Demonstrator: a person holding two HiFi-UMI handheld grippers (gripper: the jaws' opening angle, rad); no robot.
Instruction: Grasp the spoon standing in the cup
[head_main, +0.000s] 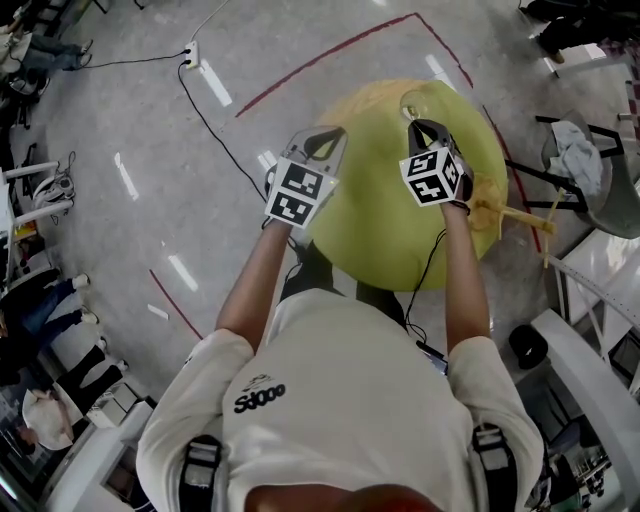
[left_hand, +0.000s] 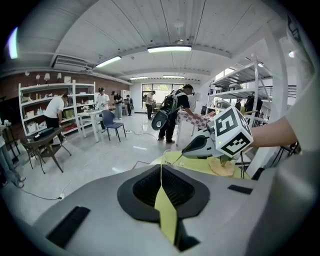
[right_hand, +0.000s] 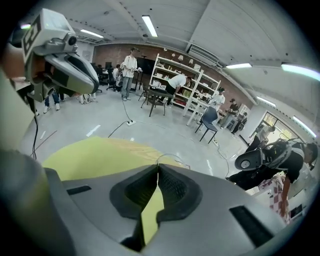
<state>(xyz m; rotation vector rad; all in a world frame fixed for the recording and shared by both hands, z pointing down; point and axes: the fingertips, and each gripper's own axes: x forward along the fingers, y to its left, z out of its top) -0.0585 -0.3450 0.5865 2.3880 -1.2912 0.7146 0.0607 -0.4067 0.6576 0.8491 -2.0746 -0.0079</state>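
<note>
A round yellow table (head_main: 370, 215) lies below both grippers. Near its far edge stands a clear cup (head_main: 408, 101), faint in every view (left_hand: 171, 161) (right_hand: 170, 159). My right gripper (head_main: 414, 122) is shut, its tip just short of the cup's rim (right_hand: 158, 167). In the left gripper view a thin dark sliver runs from the right gripper's tip (left_hand: 184, 150) down into the cup; I cannot tell whether it is the spoon. My left gripper (head_main: 324, 131) hangs shut over the table's left side (left_hand: 161, 167), with nothing between its jaws.
A tan wooden piece (head_main: 486, 207) lies at the table's right edge (left_hand: 222, 167). A chair with a cloth (head_main: 580, 160) stands to the right. Red tape (head_main: 330, 55) and a cable with a power strip (head_main: 189, 55) cross the floor. People, chairs and shelves (right_hand: 175, 77) fill the room.
</note>
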